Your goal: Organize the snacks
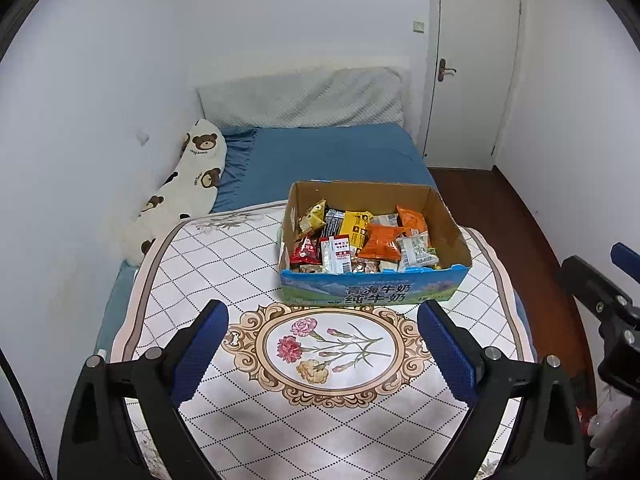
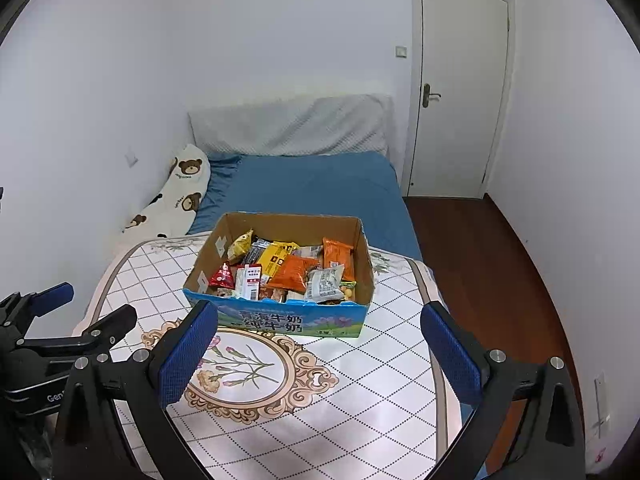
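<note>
A cardboard milk box [image 1: 372,290] [image 2: 280,320] with a blue printed front stands on a round table [image 1: 224,264] [image 2: 384,368] covered by a white diamond-pattern cloth. It holds several snack packets: orange bags [image 1: 380,242] [image 2: 294,272], a yellow packet [image 1: 356,226] [image 2: 274,258], a red packet [image 1: 305,250] [image 2: 222,276] and white packets [image 1: 414,250] [image 2: 324,282]. My left gripper [image 1: 323,316] is open and empty, above the cloth in front of the box. My right gripper [image 2: 320,320] is open and empty, level with the box front. Each gripper shows at the edge of the other's view.
A floral medallion [image 1: 326,348] [image 2: 248,368] marks the cloth in front of the box. Behind the table is a bed with a blue sheet [image 1: 332,156] [image 2: 312,184], a bear-print pillow [image 1: 188,184] [image 2: 176,196] by the left wall, and a white door [image 1: 476,64] [image 2: 460,88] at the right over dark wood floor.
</note>
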### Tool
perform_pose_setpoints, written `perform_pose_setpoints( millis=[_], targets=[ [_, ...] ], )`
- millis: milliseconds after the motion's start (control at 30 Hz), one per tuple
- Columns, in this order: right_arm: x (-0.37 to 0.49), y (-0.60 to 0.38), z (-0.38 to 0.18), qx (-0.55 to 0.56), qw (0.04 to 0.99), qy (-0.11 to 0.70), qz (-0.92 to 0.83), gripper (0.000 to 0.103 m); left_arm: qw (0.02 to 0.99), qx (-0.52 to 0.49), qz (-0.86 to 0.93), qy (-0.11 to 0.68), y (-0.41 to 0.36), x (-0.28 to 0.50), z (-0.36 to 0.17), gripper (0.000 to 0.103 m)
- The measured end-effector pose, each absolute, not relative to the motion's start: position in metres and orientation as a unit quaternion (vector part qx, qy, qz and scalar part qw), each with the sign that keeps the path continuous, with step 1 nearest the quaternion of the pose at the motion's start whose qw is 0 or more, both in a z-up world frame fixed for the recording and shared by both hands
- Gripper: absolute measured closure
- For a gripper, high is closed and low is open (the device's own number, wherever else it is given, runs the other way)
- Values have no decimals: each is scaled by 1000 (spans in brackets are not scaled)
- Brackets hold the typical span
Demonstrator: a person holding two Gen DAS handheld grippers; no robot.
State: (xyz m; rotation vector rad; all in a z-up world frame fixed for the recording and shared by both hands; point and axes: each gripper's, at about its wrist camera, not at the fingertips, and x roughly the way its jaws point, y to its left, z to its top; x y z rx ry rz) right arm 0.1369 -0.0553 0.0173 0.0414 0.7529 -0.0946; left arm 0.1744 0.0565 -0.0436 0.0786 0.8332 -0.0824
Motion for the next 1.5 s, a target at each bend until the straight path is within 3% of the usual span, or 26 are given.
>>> perform_pose_setpoints(
  millis=[333,467,1033,1500],
  targets=[
    [133,-57,9,32,926,373,-49,0,920,29,-35,389,58,177,-41,6],
    [146,-62,1,34,926,372,-55,0,921,32,-34,387,55,192,-48,1],
    [221,-86,-51,38,911,402,-86,0,902,39,-11,429,47,260,-99,1],
    [246,-84,-72,29,902,422,-90,0,899,43,-8,435,44,280,-107,1]
  ],
)
